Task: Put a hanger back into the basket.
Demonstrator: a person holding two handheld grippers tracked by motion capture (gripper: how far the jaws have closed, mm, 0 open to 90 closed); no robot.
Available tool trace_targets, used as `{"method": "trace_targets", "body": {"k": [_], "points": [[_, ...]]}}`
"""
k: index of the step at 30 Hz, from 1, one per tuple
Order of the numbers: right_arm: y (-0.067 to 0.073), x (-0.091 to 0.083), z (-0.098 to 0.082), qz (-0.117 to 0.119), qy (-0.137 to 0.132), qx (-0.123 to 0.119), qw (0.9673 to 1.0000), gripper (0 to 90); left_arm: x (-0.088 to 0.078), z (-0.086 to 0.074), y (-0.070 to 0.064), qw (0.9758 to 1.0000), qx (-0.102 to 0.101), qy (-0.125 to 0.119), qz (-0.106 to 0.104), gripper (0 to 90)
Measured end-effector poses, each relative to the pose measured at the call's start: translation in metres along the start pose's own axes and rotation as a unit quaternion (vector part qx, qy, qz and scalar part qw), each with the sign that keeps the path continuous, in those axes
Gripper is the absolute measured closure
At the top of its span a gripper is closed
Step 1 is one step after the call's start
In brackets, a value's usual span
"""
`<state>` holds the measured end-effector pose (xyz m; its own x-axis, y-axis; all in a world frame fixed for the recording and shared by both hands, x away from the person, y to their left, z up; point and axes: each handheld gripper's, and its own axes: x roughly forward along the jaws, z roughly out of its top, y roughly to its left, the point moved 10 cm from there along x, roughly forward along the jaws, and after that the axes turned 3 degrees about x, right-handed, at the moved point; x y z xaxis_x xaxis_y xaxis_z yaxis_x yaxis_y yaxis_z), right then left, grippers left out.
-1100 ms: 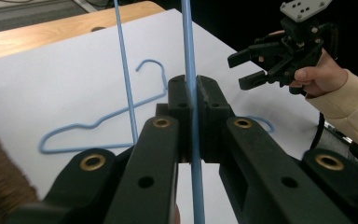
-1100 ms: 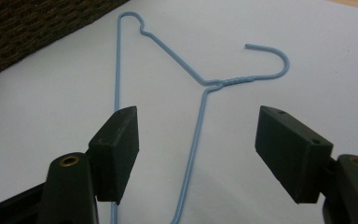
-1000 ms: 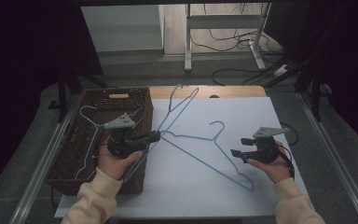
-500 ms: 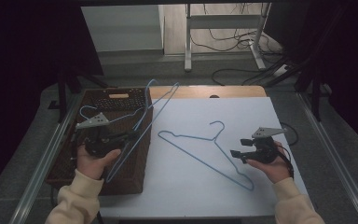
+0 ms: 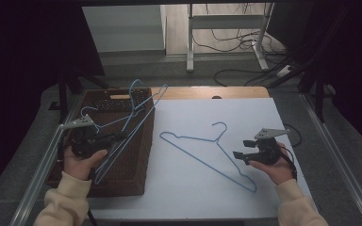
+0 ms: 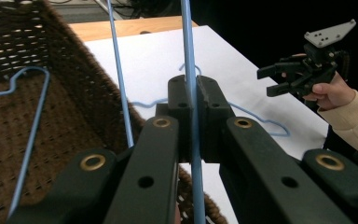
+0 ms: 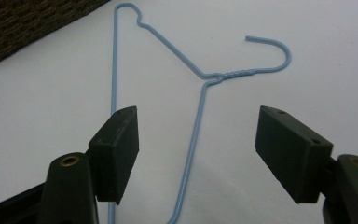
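White bench, left tongs (image 5: 122, 137) clamped on a blue hanger (image 5: 136, 113) over the basket (image 5: 136, 179), right tongs (image 5: 238, 154) gaping beside the flat hanger (image 5: 202, 157).

Basket (image 5: 136, 176): at the left edge of the table, beside the sheet (image 5: 207, 188).
Sheet: spread over the table, right of the basket.
Hanger in my left gripper (image 5: 132, 123): over the basket, hook end towards the far side, low end towards me.
My left gripper (image 6: 192, 100): over the basket's left part, nearer me than the hook; its jaws pinch that hanger's wire.
Second hanger (image 6: 28, 126): down inside the basket.
Third hanger (image 5: 207, 153): flat on the sheet, between basket and my right gripper, hook away from me.
My right gripper (image 5: 240, 149): just right of the third hanger, above the sheet, jaws pointing left at it, apart from it.
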<state>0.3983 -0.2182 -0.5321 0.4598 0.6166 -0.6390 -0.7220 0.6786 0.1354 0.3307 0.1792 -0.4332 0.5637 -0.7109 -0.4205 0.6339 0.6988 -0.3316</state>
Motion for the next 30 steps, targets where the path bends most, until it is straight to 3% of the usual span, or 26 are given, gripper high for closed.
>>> {"method": "trace_targets", "body": {"k": [10,16,22,27,30], "points": [[0.000,0.000,0.000,-0.001,0.001,0.000,1.0000,30.3,-0.019,-0.009,0.028,0.9996,-0.020,-0.006,0.021,85.8],[0.000,0.001,0.000,-0.003,0.002,0.000,1.0000,30.0,-0.022,-0.018,0.046,0.9989,-0.040,-0.004,0.025,85.3],[0.000,0.001,-0.001,-0.003,0.003,0.000,1.0000,29.9,-0.023,-0.023,0.056,0.9986,-0.046,0.005,0.024,84.9],[0.000,0.001,-0.001,-0.004,0.004,-0.001,1.0000,30.0,-0.020,-0.023,0.065,0.9980,-0.061,0.010,0.008,84.9],[0.000,0.002,-0.001,-0.003,0.004,0.000,1.0000,30.0,-0.017,-0.022,0.069,0.9980,-0.059,0.019,0.012,84.9]]}}
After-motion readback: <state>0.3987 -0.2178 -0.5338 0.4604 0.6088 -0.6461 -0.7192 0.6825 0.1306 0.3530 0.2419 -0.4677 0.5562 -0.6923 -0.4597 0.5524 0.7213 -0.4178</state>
